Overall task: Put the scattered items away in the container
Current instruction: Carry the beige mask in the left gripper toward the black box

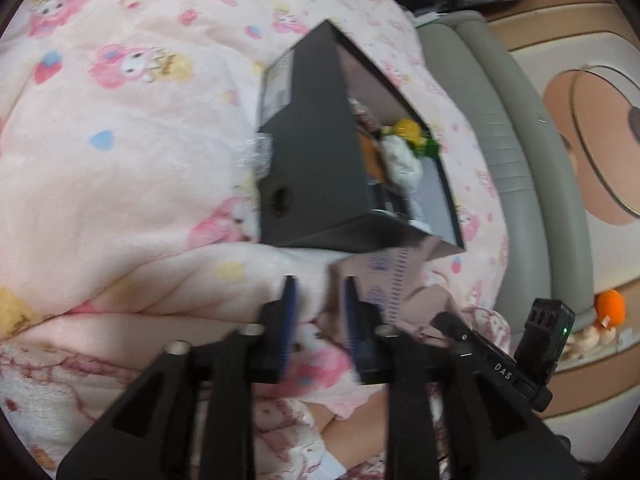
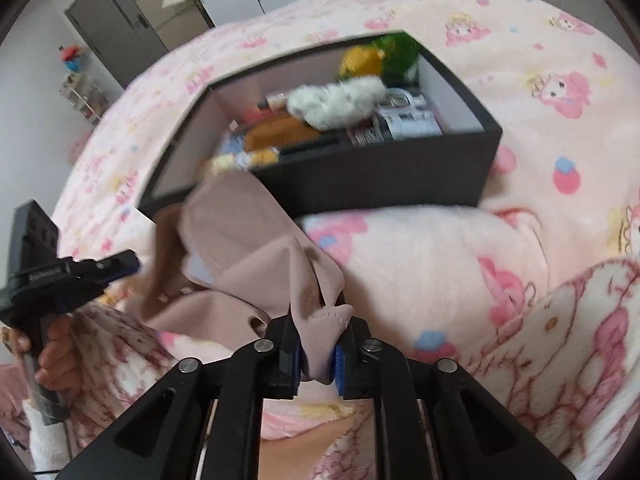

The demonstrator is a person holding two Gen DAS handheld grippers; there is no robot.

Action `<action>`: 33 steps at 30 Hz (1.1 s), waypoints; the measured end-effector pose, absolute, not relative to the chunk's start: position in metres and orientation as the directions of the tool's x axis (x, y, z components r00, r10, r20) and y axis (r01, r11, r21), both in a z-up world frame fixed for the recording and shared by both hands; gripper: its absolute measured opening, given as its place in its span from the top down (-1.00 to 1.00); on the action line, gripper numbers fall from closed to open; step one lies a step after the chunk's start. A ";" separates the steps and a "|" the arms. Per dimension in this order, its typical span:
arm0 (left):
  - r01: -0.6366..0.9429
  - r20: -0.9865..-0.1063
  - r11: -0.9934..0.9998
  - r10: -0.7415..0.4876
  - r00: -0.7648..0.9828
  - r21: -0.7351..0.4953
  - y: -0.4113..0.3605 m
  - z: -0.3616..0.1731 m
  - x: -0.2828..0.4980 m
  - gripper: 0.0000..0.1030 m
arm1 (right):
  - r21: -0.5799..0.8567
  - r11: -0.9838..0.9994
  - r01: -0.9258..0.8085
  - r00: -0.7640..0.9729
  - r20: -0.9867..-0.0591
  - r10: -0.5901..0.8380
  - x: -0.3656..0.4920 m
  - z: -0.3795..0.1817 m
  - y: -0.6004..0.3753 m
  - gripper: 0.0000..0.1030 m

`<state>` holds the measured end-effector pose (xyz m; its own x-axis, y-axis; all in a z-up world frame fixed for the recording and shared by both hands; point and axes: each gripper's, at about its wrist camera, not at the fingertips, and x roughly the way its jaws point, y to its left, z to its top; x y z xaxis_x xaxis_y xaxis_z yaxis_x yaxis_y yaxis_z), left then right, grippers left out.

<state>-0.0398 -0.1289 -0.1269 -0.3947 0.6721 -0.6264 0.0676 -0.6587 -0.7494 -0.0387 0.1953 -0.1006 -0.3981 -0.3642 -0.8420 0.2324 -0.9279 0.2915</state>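
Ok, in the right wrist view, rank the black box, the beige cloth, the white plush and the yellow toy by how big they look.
1. black box
2. beige cloth, though it hangs nearer the camera, so its true size is unsure
3. white plush
4. yellow toy

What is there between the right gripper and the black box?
In the right wrist view, the right gripper is clamped on a beige cloth. This cloth stretches up to the black box and overlaps its near wall.
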 end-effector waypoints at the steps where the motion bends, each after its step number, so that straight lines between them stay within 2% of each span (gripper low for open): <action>1: 0.037 -0.606 -0.645 0.696 -0.386 -0.763 -0.124 -0.125 -0.041 0.04 | 0.300 -0.921 0.249 -0.412 -0.828 -0.380 -0.037 -0.096 0.195 0.65; 3: -0.001 -0.591 -0.636 0.717 -0.369 -0.771 -0.114 -0.125 -0.044 -0.05 | 0.303 -0.913 0.273 -0.427 -0.813 -0.397 -0.037 -0.089 0.195 0.55; 6: -0.027 -0.643 -0.688 0.690 -0.331 -0.725 -0.093 -0.126 -0.054 -0.07 | 0.302 -0.908 0.291 -0.440 -0.800 -0.407 -0.042 -0.083 0.182 0.48; 8: -0.020 -0.675 -0.714 0.670 -0.308 -0.700 -0.081 -0.133 -0.062 -0.07 | 0.305 -0.902 0.305 -0.439 -0.796 -0.417 -0.045 -0.084 0.175 0.14; 9: -0.017 -0.685 -0.722 0.664 -0.298 -0.692 -0.076 -0.136 -0.064 -0.05 | 0.312 -0.895 0.317 -0.426 -0.797 -0.429 -0.051 -0.089 0.169 0.07; 11: -0.027 -0.701 -0.733 0.660 -0.272 -0.680 -0.066 -0.142 -0.068 0.00 | 0.322 -0.890 0.324 -0.372 -0.821 -0.433 -0.055 -0.104 0.161 0.04; 15: -0.071 -0.719 -0.752 0.649 -0.249 -0.655 -0.056 -0.143 -0.064 0.70 | 0.303 -0.905 0.297 -0.320 -0.862 -0.394 -0.061 -0.134 0.152 0.04; 16: -0.078 -0.723 -0.759 0.641 -0.259 -0.646 -0.055 -0.142 -0.062 0.83 | 0.295 -0.907 0.301 -0.326 -0.861 -0.389 -0.061 -0.135 0.151 0.04; 18: -0.084 -0.717 -0.759 0.641 -0.275 -0.646 -0.058 -0.139 -0.060 0.90 | 0.285 -0.907 0.310 -0.336 -0.860 -0.385 -0.061 -0.132 0.150 0.09; 20: -0.074 -0.705 -0.751 0.645 -0.295 -0.656 -0.064 -0.137 -0.058 0.92 | 0.247 -0.923 0.297 -0.353 -0.869 -0.346 -0.062 -0.131 0.152 0.56; 21: -0.063 -0.699 -0.746 0.647 -0.305 -0.663 -0.068 -0.136 -0.058 0.92 | 0.229 -0.930 0.287 -0.358 -0.875 -0.326 -0.062 -0.131 0.155 0.64; 26: 0.027 -0.700 -0.744 0.613 -0.367 -0.667 -0.094 -0.134 -0.048 0.92 | 0.222 -0.951 0.214 -0.376 -0.880 -0.290 -0.062 -0.130 0.176 0.68; 31: 0.095 -0.662 -0.696 0.618 -0.424 -0.711 -0.117 -0.134 -0.041 0.86 | 0.337 -0.925 0.173 -0.383 -0.843 -0.379 -0.059 -0.121 0.200 0.67; 32: 0.089 -0.653 -0.685 0.636 -0.411 -0.723 -0.115 -0.136 -0.043 0.76 | 0.351 -0.920 0.175 -0.380 -0.838 -0.392 -0.059 -0.120 0.202 0.62; 33: 0.084 -0.650 -0.678 0.651 -0.393 -0.730 -0.113 -0.138 -0.045 0.50 | 0.361 -0.915 0.182 -0.372 -0.836 -0.404 -0.059 -0.120 0.201 0.55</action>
